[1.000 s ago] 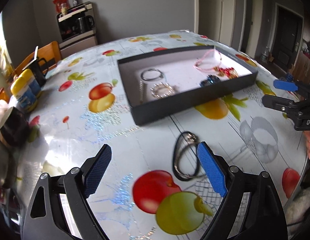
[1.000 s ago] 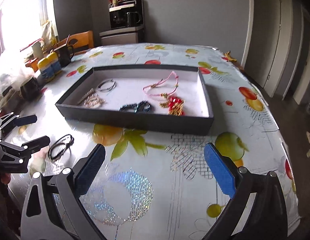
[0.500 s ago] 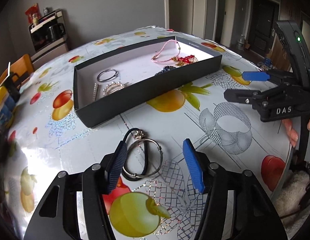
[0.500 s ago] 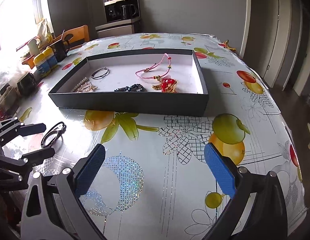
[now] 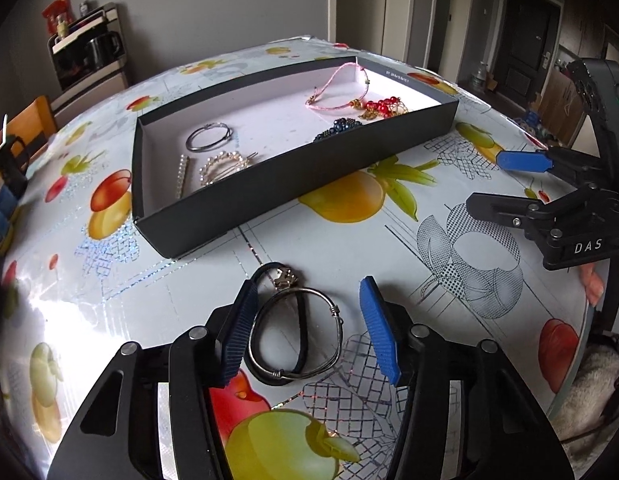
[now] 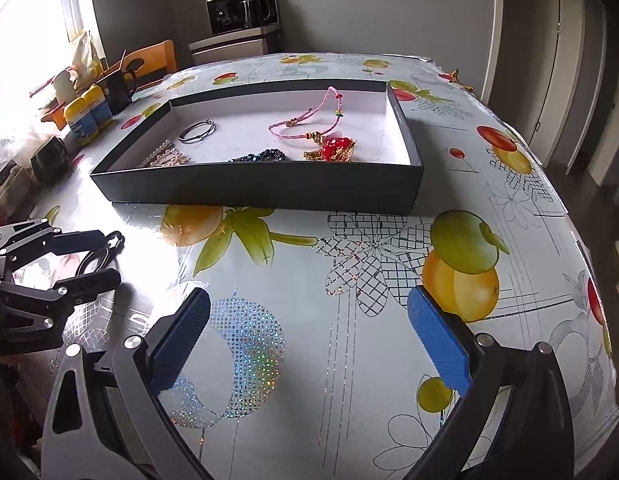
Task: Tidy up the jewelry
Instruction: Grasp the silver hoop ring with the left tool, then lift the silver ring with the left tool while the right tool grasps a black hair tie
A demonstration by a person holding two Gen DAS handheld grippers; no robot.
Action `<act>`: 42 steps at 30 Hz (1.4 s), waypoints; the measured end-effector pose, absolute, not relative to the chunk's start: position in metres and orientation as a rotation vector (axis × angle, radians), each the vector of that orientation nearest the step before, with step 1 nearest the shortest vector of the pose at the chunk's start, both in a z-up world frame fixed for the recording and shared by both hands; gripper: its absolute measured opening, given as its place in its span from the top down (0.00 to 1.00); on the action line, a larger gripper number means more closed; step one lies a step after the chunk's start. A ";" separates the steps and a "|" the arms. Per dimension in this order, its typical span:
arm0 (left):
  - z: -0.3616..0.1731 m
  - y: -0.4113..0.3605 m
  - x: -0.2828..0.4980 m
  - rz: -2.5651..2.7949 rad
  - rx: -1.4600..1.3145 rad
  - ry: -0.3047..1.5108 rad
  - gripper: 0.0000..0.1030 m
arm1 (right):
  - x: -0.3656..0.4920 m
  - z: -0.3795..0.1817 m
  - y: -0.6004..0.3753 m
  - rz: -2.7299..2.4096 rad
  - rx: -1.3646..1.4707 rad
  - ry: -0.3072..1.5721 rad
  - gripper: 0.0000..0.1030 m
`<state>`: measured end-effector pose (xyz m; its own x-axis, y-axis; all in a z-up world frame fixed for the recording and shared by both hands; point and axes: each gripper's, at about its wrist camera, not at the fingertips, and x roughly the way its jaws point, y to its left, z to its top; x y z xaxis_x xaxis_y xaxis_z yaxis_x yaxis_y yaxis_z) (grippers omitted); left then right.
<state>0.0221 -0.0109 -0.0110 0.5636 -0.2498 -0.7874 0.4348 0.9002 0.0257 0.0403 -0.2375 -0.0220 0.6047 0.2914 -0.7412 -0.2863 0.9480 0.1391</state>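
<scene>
Bangle (image 5: 295, 334) between left gripper (image 5: 309, 330) fingers

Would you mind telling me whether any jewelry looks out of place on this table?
Yes: a silver bangle tangled with a black cord bracelet lies on the tablecloth, outside the black tray holding the other pieces. The open left gripper straddles them; the right gripper is open and holds nothing.
</scene>
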 end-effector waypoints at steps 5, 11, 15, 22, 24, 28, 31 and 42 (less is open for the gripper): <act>-0.011 -0.007 0.021 -0.412 0.230 0.890 0.46 | 0.040 -0.022 -0.237 0.334 0.006 0.860 0.05; -0.010 -0.005 0.017 -0.409 0.245 0.884 0.57 | 0.039 -0.021 -0.235 0.338 0.003 0.856 0.05; -0.005 -0.006 0.015 -0.400 0.248 0.870 0.66 | 0.038 -0.018 -0.232 0.350 -0.004 0.854 0.05; 0.006 0.001 0.010 -0.397 0.259 0.867 0.91 | 0.034 -0.012 -0.215 0.393 -0.027 0.852 0.05; 0.003 0.000 0.008 -0.400 0.276 0.873 0.89 | 0.033 -0.011 -0.210 0.402 -0.037 0.852 0.05; -0.002 -0.002 0.004 -0.405 0.299 0.878 0.67 | 0.032 -0.013 -0.209 0.403 -0.033 0.858 0.05; -0.004 -0.003 0.004 -0.383 0.313 0.874 0.67 | 0.033 -0.014 -0.210 0.403 -0.032 0.862 0.05; -0.009 -0.010 0.009 -0.381 0.332 0.876 0.93 | 0.032 -0.016 -0.212 0.404 -0.025 0.866 0.05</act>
<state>0.0086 -0.0096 -0.0090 0.5818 -0.1855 -0.7919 0.4524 0.8829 0.1256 0.0325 -0.2119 -0.0156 0.5772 0.3351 -0.7447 -0.3554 0.9241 0.1404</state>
